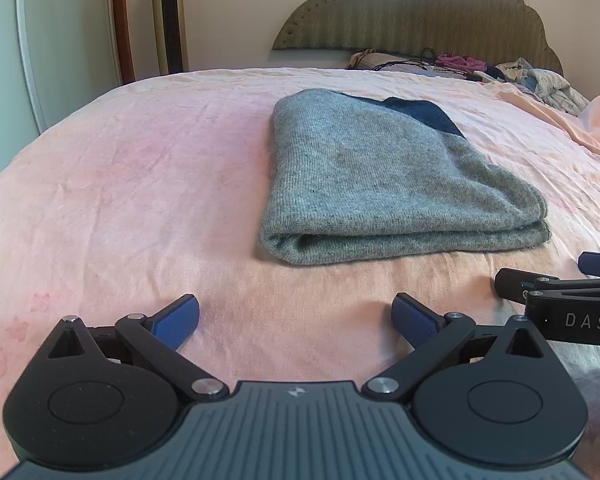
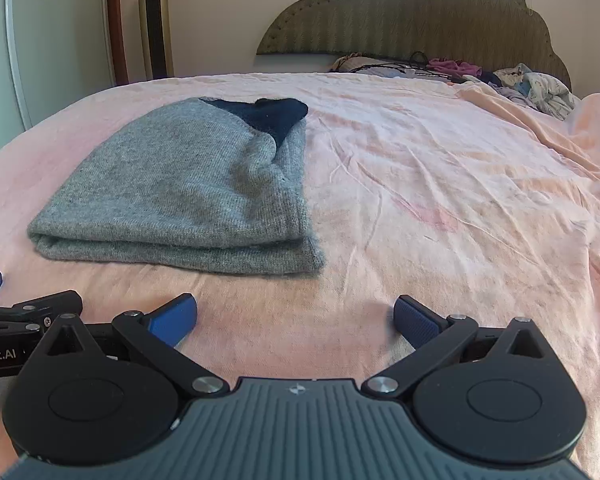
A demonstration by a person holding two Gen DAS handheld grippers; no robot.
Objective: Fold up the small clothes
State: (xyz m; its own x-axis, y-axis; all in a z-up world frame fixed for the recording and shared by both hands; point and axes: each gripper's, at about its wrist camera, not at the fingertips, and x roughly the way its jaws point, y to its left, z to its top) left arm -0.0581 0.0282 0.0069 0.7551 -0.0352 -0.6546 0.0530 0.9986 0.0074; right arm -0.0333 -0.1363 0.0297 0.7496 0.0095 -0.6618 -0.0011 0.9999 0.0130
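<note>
I found the grey knitted woollen garment with a dark navy patch (image 1: 364,184) lying on the pink-sheeted bed (image 1: 140,184), already doubled over on itself, its thick rolled fold facing my two tools and the navy part at the far end toward the headboard. In the right wrist view the same garment (image 2: 188,200) sat ahead and to the left. I judged it had been laid mid-bed so both tools could reach either side of it, and that the fold was finished or nearly so.

The left gripper (image 1: 296,316) hung just short of the garment's near edge, its jaws spread wide, blue pads apart and nothing between them. The right gripper (image 2: 296,316) stood likewise: jaws wide, holding nothing, over bare sheet. Each tool showed at the edge of the other's view, so the two sat close side by side, both clear of the cloth. I took that as a stand-off posture, either releasing or lining up for a further fold.

A heap of loose mixed clothes (image 1: 540,80) lay at the padded olive headboard (image 1: 420,12), well apart from the garment; I judged these were awaiting their turn.
</note>
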